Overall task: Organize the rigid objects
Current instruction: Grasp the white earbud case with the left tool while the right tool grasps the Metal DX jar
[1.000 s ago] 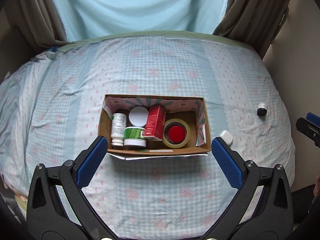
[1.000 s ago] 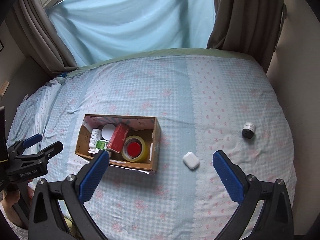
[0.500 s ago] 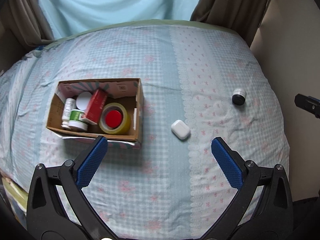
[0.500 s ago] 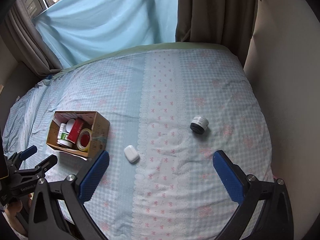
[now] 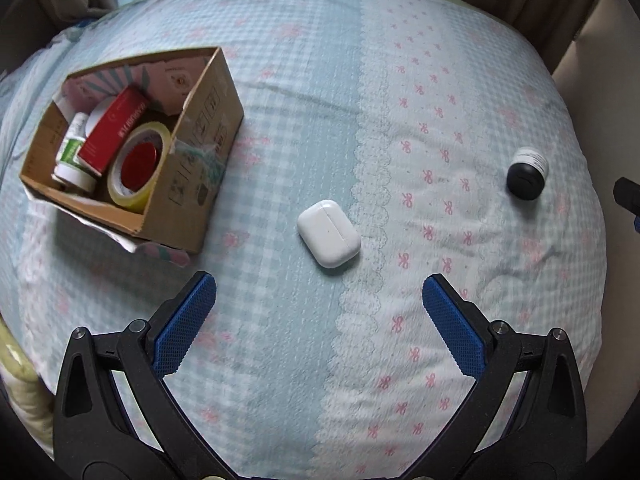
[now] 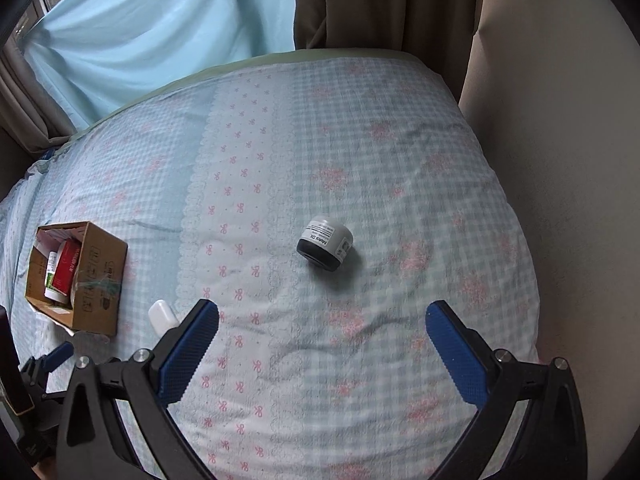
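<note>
Change since earlier: left gripper (image 5: 318, 286) had swung right and come down closer to the bed; the box had slid to its upper left and the earbud case now lay just ahead of its jaws. Right gripper (image 6: 322, 314) had also swung right, bringing the small jar ahead of its jaws.
Left gripper: jaws spread wide, holding nothing, hovering above the bed (image 5: 304, 104).
Right gripper: jaws spread wide, holding nothing, above the bedcover.
Earbud case (image 5: 329, 233): white, lying flat on the checked cover, apart from the box, between box and jar.
Jar (image 6: 325, 243): small, black lid, white label, tipped on its side, alone on the right part of the bed, well apart from the case.
Cardboard box (image 5: 192, 160): open, on the left of the bed; inside, a red carton (image 5: 114, 130), a roll of yellow tape (image 5: 138, 168) with a red lid in its middle, a white bottle and a green-and-white tub, packed close together.
Backdrop: pale blue curtain (image 6: 160, 28) and brown drapes past the far edge of the bed.
</note>
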